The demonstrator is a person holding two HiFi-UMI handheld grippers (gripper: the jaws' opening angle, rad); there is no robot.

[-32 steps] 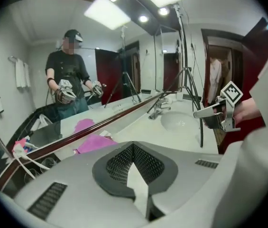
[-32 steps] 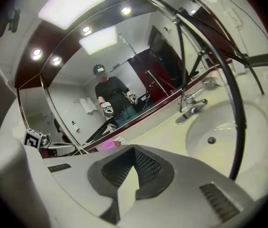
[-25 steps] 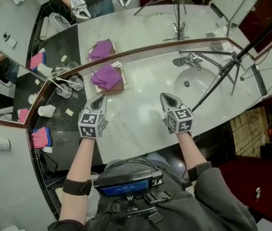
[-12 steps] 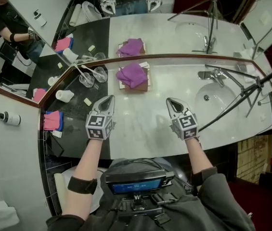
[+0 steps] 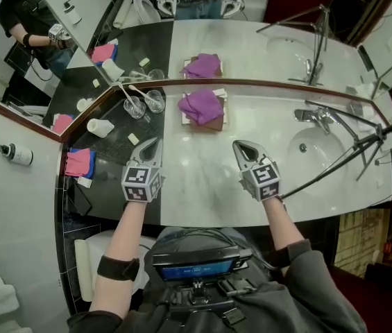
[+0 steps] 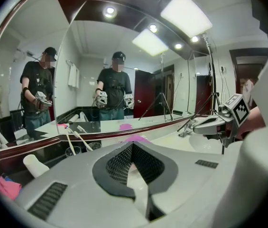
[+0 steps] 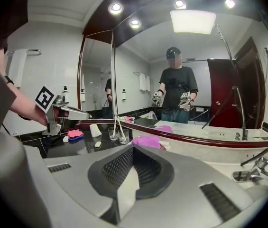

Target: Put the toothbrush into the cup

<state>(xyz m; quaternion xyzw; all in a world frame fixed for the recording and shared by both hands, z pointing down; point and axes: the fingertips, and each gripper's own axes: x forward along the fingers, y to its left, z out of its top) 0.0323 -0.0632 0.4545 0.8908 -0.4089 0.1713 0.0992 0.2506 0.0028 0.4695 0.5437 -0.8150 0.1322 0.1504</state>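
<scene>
No text is showing clearly enough to read; the small blue screen [image 5: 194,272] is displaying only blurred marks.

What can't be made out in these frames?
- Head view: the white bit on the black counter is too small to identify.
- Left gripper view: the glasses have their bases behind the left gripper.
- Right gripper view: the sink is hidden by the right gripper; only the faucet shows.
- Head view: the tripod runs off the right edge.
</scene>
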